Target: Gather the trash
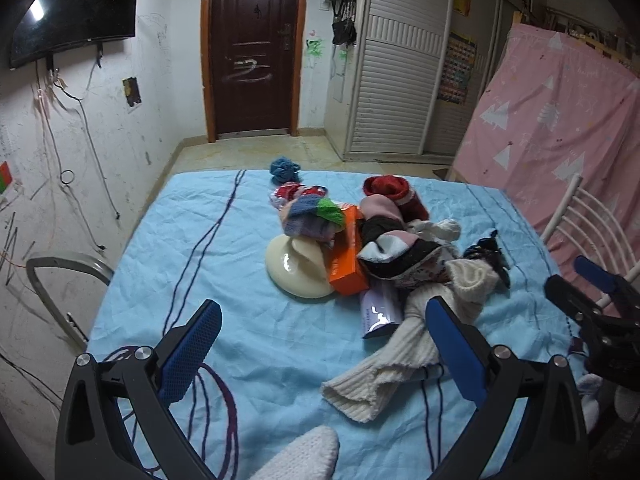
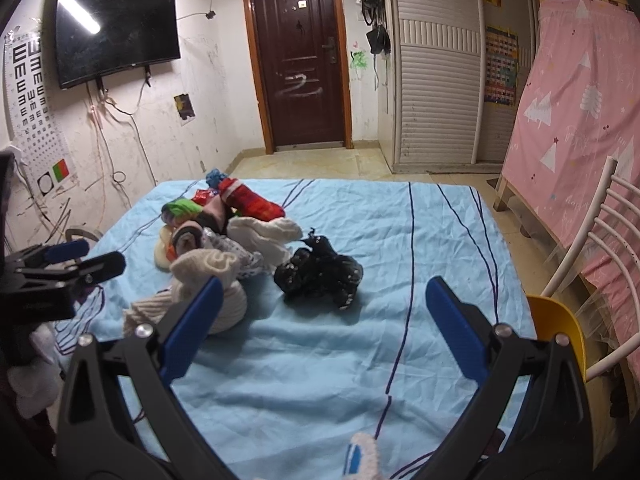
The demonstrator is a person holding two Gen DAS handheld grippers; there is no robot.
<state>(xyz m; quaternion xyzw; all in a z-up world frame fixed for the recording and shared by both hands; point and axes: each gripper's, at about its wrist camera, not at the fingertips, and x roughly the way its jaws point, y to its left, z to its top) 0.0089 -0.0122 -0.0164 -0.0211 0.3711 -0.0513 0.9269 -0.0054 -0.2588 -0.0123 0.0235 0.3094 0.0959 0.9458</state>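
1. Light-blue bed [image 1: 240, 340] carrying a mixed heap around its middle: knit socks, orange box [image 1: 347, 256], cream dish [image 1: 294, 276], glossy white packet [image 1: 380, 312].
2. Black crinkled wrapper [image 2: 318, 276] lying alone, just right of heap, toward bed's right edge.
3. Left tool [image 1: 320, 344] spread wide, empty, hovering over near edge.
4. Right tool [image 2: 322, 328] likewise spread, empty, lined up short of wrapper.
5. Wrapper judged light, thin, crushable; best pinched at raised top fold.
6. Box stiff, probably light; grip across narrow sides.
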